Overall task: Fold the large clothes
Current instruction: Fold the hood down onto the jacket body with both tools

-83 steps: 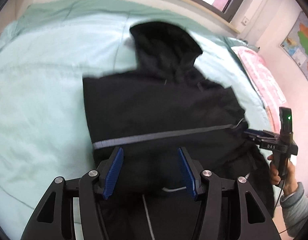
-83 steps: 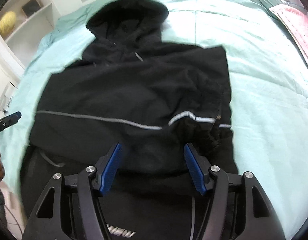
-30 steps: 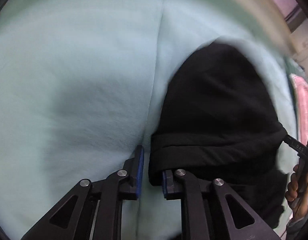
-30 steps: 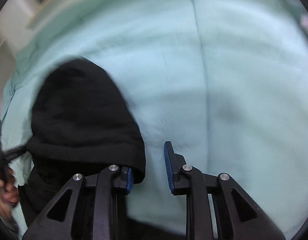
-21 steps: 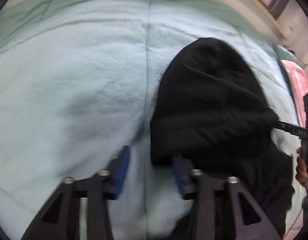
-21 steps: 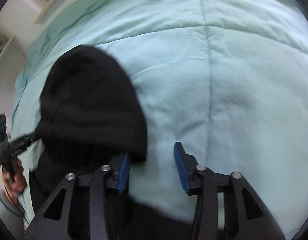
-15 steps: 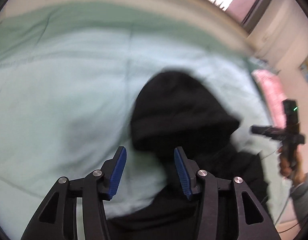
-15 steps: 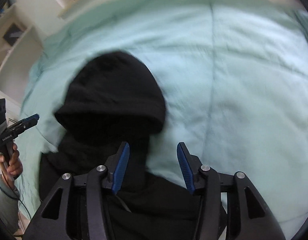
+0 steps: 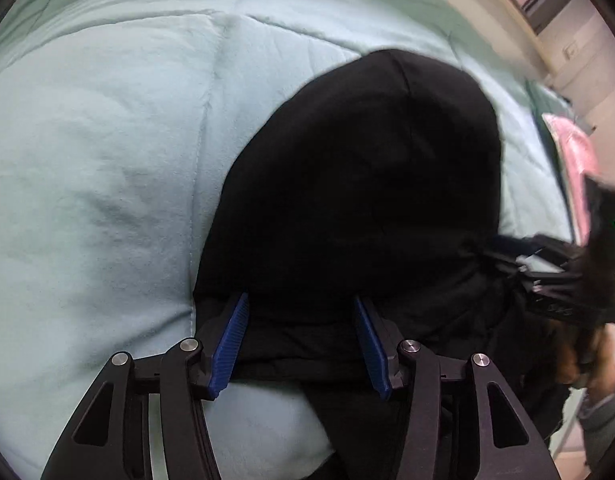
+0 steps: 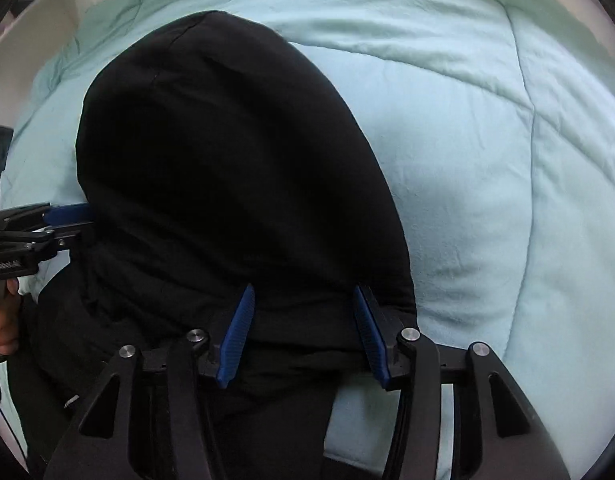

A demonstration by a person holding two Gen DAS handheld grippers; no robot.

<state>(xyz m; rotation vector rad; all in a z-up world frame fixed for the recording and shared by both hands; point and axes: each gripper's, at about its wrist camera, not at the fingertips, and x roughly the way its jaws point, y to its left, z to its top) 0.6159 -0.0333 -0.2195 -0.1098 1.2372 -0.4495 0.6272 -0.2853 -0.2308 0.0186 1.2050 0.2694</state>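
A black hoodie lies on a mint-green duvet (image 9: pixel 99 168), its hood (image 9: pixel 359 180) spread flat and pointing away from me. My left gripper (image 9: pixel 301 344) stands open over the hood's lower band near its left corner; black cloth fills the gap, but the pads do not press it. In the right wrist view the hood (image 10: pixel 227 160) fills the centre. My right gripper (image 10: pixel 301 336) is open too, over the band near the right corner. Each gripper shows at the hood's far side in the other view: right gripper (image 9: pixel 547 280), left gripper (image 10: pixel 47 224).
A pink quilt (image 9: pixel 575 160) lies at the bed's right edge, below a window sill (image 9: pixel 447 8). White shelves (image 10: pixel 35 12) stand past the bed's left side. A hand (image 10: pixel 3 320) holds the left tool. Bare duvet (image 10: pixel 507 160) stretches beyond and beside the hood.
Both grippers were shut on the hood's edge a second ago, then let go and opened. They drew back from the hood and have now come in close over its lower band.
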